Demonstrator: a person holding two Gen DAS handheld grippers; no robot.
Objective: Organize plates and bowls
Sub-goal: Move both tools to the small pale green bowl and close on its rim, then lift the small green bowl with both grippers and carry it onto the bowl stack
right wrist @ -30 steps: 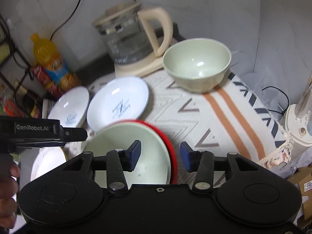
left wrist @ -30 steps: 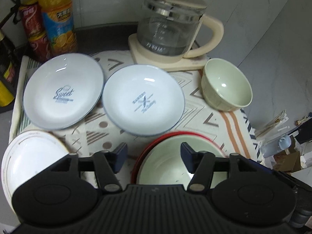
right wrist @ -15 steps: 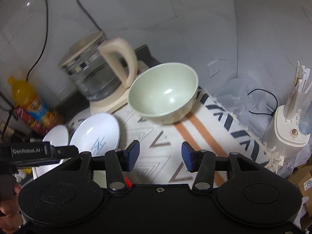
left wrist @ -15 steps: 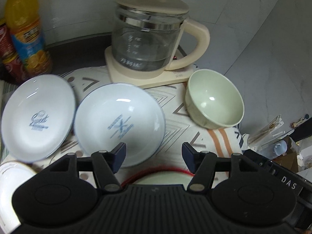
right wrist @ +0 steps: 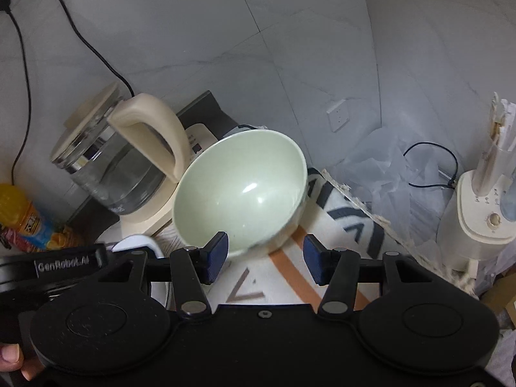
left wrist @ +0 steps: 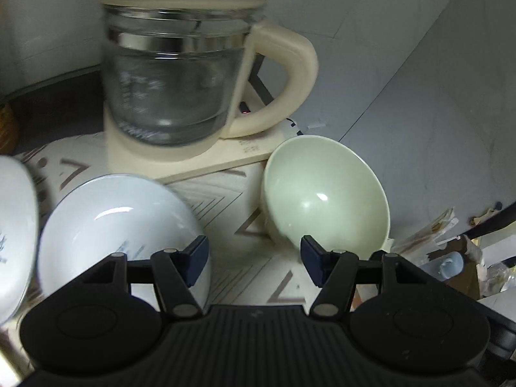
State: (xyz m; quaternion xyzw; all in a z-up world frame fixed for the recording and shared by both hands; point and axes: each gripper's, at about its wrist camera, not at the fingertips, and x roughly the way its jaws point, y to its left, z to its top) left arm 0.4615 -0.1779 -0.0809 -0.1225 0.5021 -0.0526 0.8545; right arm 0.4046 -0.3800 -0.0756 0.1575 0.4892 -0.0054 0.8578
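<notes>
Both tongs hang over the desk with their jaws spread wide and nothing between them. The left tongs point(left wrist: 253, 259) point at the patterned tablecloth point(left wrist: 225, 206); the pale green bowl point(left wrist: 325, 193) sits just ahead of their right fingertip, tilted towards the camera, and a white plate with blue print point(left wrist: 119, 225) lies just ahead of the left fingertip, partly hidden behind it. A second white plate point(left wrist: 14, 225) shows at the far left edge (only a slice of it is in view). Straight ahead, beyond the gap between bowl and plate, stands the glass kettle point(left wrist: 174, 87) on its cream base, its handle turned towards the bowl; the base edge lies close to both the plate and the bowl.

The right tongs point(right wrist: 266, 259) face the same green bowl point(right wrist: 242, 190) from the other side: the bowl lies just ahead, nearer the left fingertip, which overlaps its near rim in this view. The glass kettle point(right wrist: 109, 167) stands ahead to the left, touching or almost touching the bowl. The left tongs' black body point(right wrist: 51, 264) reaches in from the left. Off to the right, beyond the desk's edge, are a cream appliance point(right wrist: 483, 222) and crumpled plastic sheeting point(right wrist: 387, 174); an orange drink bottle point(right wrist: 22, 216) stands at far left.
</notes>
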